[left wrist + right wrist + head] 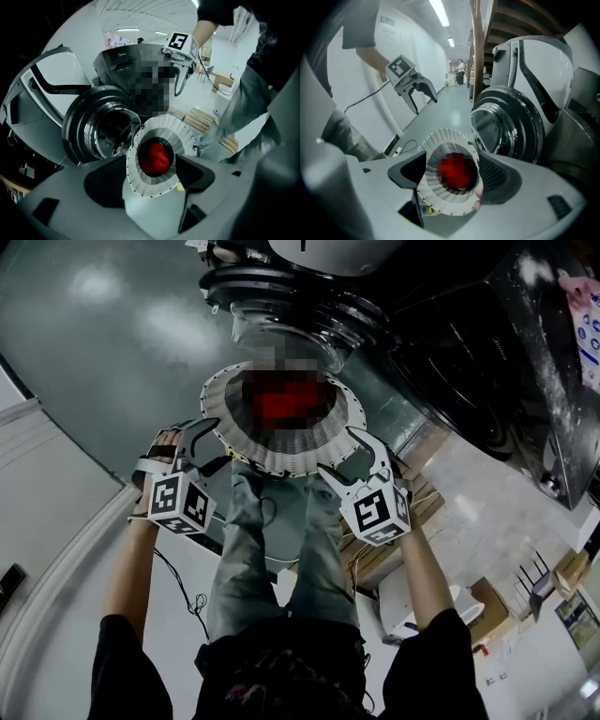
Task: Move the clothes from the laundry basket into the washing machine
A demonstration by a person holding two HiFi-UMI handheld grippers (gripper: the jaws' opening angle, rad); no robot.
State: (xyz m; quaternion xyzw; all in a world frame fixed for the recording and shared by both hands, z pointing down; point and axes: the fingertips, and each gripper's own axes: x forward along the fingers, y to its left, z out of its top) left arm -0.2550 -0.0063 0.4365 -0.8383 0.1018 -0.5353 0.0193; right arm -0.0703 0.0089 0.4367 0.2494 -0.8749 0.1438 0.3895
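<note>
A white ribbed laundry basket (281, 442) stands on the floor with a red garment (292, 401) inside. It is just below the washing machine's open round door (281, 306). My left gripper (217, 442) is at the basket's left rim and my right gripper (339, 452) at its right rim. Both are open and hold nothing. In the left gripper view the basket (159, 190) and the red garment (154, 157) lie between the spread jaws of the left gripper (150, 187), with the door glass (101, 131) behind. The right gripper (454, 183) frames the basket (445, 140) the same way.
A black appliance (469, 362) stands right of the washer. Wooden pallets and cardboard (427, 498) lie at the right on the floor. A black cable (192, 601) trails at the left by the white wall. The person's legs (281, 549) are right behind the basket.
</note>
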